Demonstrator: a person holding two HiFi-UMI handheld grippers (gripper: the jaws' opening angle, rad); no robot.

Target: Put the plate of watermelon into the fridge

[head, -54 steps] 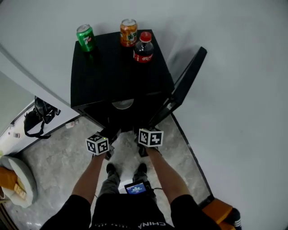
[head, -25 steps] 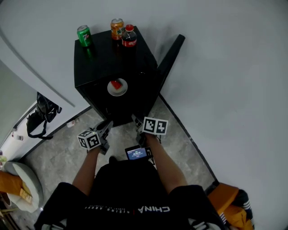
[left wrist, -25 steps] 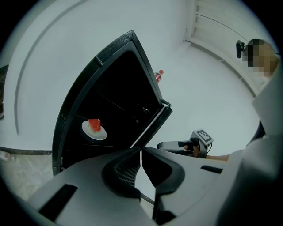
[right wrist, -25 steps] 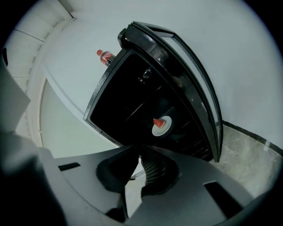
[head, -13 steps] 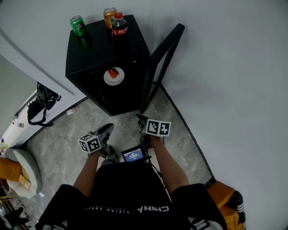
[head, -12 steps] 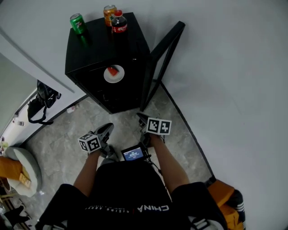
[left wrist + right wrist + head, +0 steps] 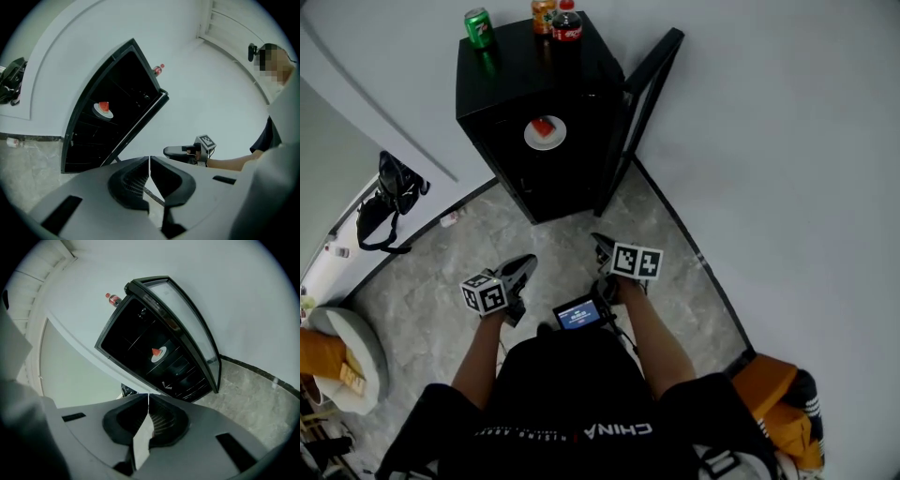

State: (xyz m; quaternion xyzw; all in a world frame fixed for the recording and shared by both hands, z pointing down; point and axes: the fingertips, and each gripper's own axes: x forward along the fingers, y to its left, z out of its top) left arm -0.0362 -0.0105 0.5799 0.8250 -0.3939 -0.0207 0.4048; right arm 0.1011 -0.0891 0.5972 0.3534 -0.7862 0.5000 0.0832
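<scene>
Basically done, as far as I see: plate of watermelon (image 7: 546, 132) sits on a shelf inside the fridge (image 7: 525, 70), left gripper (image 7: 521, 270) and right gripper (image 7: 602, 247) have jaws together, empty and well apart from it, and only the open door (image 7: 643, 112) is left to close.

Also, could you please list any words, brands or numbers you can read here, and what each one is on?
"CHINA": on the person's black shirt.
Green can, orange can and bottle: labels too small to read.
Small screen at the waist: text too small to read.
</scene>
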